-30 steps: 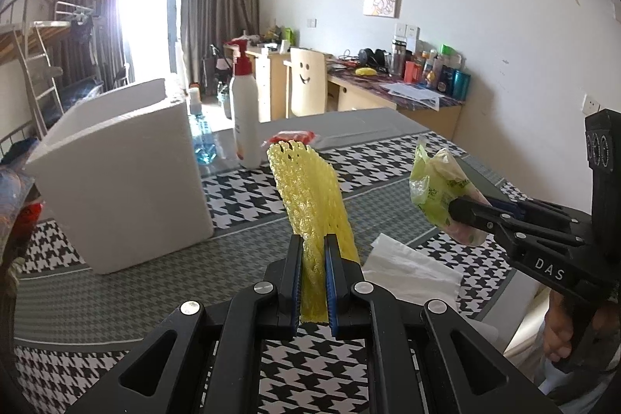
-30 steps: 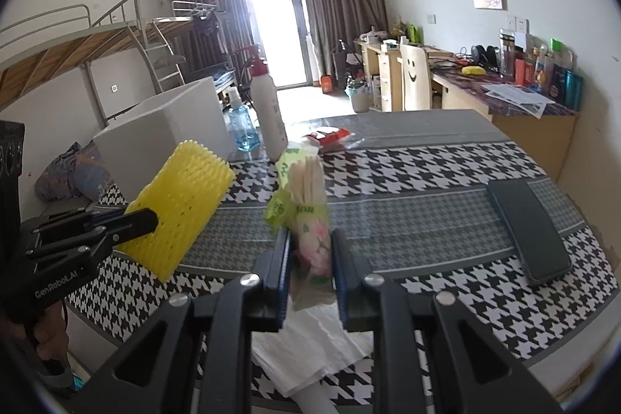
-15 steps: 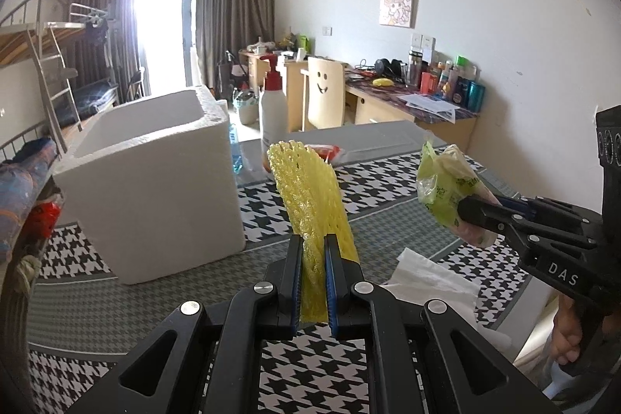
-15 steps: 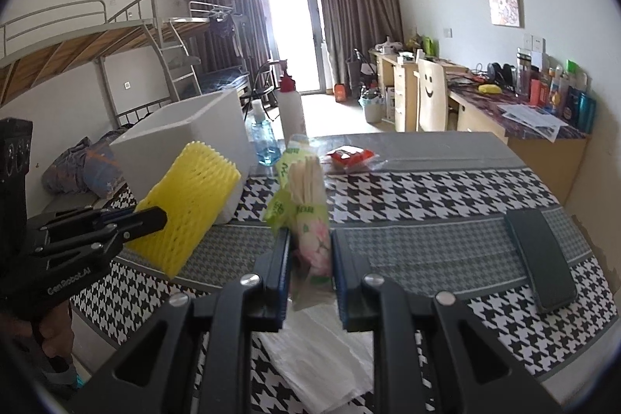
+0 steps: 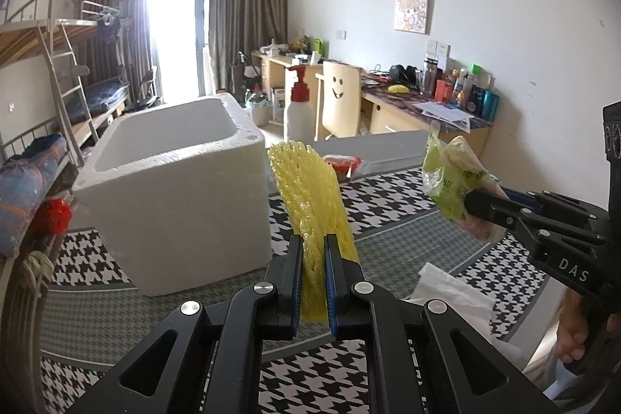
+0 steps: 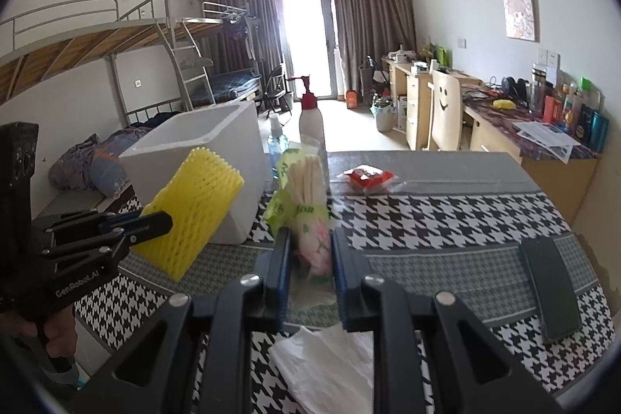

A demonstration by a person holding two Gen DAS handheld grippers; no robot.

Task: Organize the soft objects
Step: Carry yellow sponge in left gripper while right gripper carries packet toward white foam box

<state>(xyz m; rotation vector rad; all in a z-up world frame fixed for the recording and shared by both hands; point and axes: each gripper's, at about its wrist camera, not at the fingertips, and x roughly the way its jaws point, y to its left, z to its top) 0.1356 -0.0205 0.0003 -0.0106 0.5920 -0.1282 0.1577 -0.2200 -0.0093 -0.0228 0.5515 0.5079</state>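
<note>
Yellow foam net sleeve, clamped between the closed jaws of the left gripper, standing up and leaning toward 1 o'clock, held clear above the table. Tissue packet in green wrapping, pinched upright between the closed jaws of the right gripper, likewise lifted off the cloth.

Seen from the left gripper: white foam box close by at 10 o'clock, open top facing up, apparently empty, though its floor stays hidden. Right gripper and packet at 3 o'clock. Loose white tissue flat on the table at 4 o'clock. Red snack packet and white pump bottle further off at 12 o'clock. Seen from the right gripper: dark phone lying at 3 o'clock.

Likely step: carrying both soft items to the box. To do well:
- Keep both grips firm; the net sleeve squashes easily and could slip.
- Raise each item above the rim before crossing it, avoiding a nudge to the light box.
- Release one at a time, low inside the opening.
- Keep the two grippers apart over the box.
</note>
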